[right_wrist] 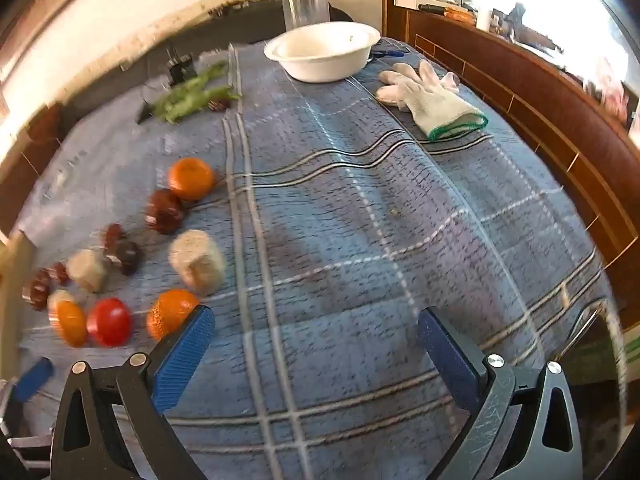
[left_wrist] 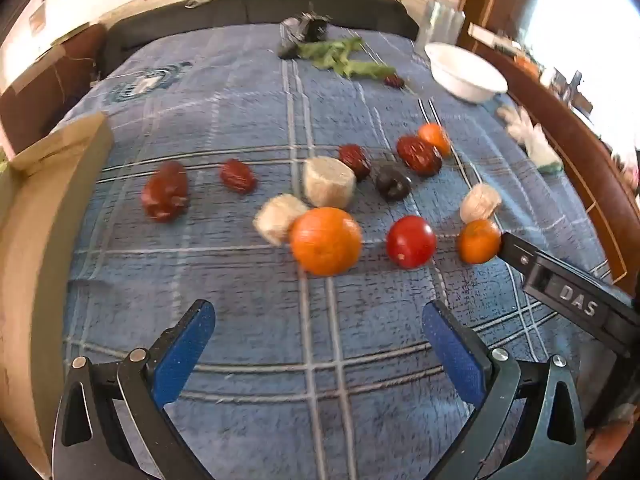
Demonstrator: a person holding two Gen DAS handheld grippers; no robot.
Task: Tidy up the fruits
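Observation:
Fruits lie scattered on a blue plaid cloth. In the left wrist view a large orange, a red tomato, a small orange, another small orange, several dark red dates and beige cylinders lie ahead. My left gripper is open and empty, short of the large orange. My right gripper is open and empty; its left finger is beside an orange. A white bowl stands at the far side.
A cardboard box stands at the left. A white glove lies at the right near a wooden edge. Green pods and a clear cup are at the back.

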